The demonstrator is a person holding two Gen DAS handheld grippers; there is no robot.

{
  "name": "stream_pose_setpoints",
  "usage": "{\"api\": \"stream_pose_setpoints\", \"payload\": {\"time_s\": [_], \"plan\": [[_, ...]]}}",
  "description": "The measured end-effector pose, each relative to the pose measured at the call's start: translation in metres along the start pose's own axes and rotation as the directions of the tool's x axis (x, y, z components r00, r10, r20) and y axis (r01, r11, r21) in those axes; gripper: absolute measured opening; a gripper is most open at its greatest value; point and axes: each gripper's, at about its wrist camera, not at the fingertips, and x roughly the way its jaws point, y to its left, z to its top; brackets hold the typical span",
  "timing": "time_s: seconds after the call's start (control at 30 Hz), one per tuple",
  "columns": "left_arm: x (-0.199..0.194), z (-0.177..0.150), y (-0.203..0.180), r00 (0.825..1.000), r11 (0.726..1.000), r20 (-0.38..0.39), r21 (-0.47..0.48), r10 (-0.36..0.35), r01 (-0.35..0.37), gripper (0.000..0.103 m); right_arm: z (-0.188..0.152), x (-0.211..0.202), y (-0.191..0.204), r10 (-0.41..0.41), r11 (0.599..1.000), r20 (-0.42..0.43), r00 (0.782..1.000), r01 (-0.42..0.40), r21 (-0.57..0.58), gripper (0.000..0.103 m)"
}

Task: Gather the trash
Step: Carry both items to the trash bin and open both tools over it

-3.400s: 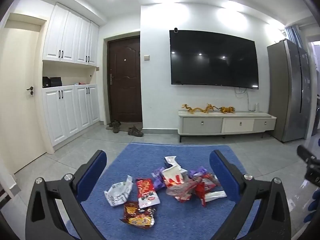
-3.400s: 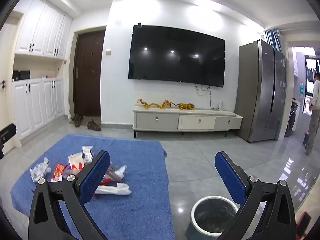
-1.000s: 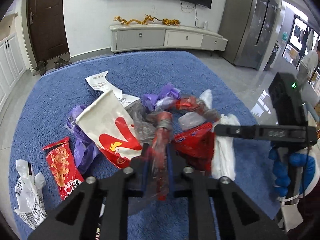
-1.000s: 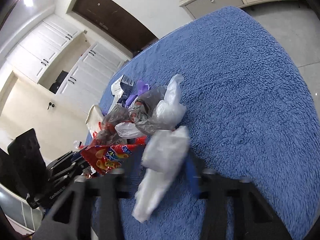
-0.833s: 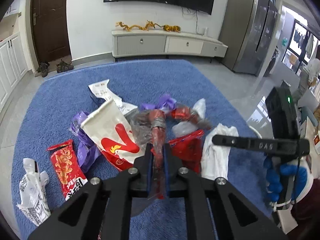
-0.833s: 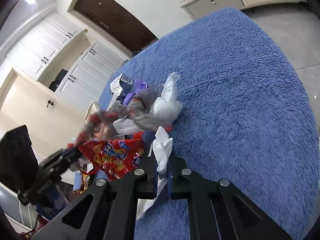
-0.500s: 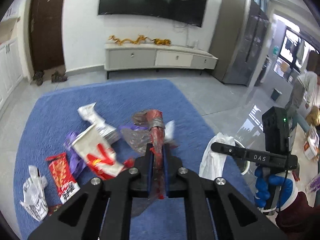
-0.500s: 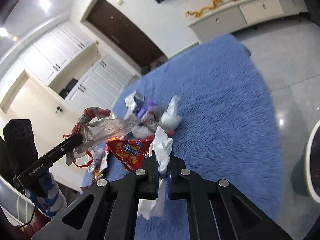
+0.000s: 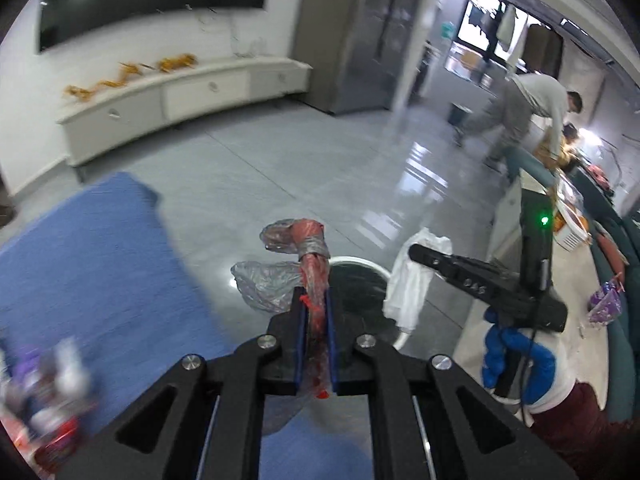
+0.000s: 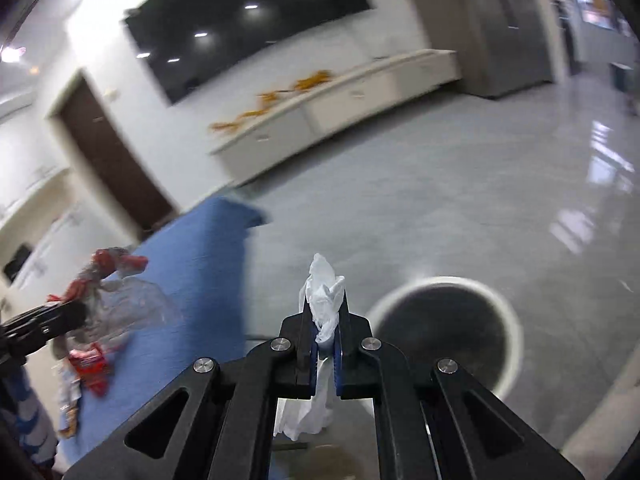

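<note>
The left gripper (image 9: 316,304) has its jaws clamped on a red-and-clear wrapper (image 9: 310,256); the right gripper (image 10: 325,320) pinches a white plastic bag (image 10: 322,288). The round bin (image 10: 444,320) lies just beyond both jaws, its contents too dark to tell.

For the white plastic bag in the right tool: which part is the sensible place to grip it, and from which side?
Grip the bunched middle, coming from the side across its length. The white plastic bag is limp and twisted into a narrow rope there, so the right tool shuts fully on it, with loose ends sticking out above and hanging below.
</note>
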Motion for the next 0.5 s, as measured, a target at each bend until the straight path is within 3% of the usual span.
{"api": "stream_pose_setpoints", "payload": {"time_s": [0.2, 0.37, 0.43, 0.5], "plan": [[0.097, 0.032, -0.023, 0.991, 0.995, -0.095, -0.02, -0.095, 0.094, 0.01, 0.005, 0.035, -0.063, -0.127, 0.989, -0.015, 0.992, 0.128, 0.08, 0.009], [0.16, 0.044, -0.025, 0.973, 0.987, -0.171, -0.077, -0.154, 0.143, 0.016, 0.009, 0.069, -0.091, -0.161, 0.978, -0.063, 0.985, 0.168, 0.123, 0.013], [0.176, 0.045, -0.022, 0.968, 0.983, -0.187, -0.107, -0.167, 0.149, 0.042, 0.003, 0.079, -0.096, -0.166, 0.976, -0.084, 0.983, 0.176, 0.128, 0.033], [0.183, 0.043, -0.018, 0.969, 0.981, -0.184, -0.126, -0.167, 0.145, 0.051, 0.0, 0.086, -0.101, -0.187, 0.972, -0.101, 0.977, 0.199, 0.124, 0.041]]}}
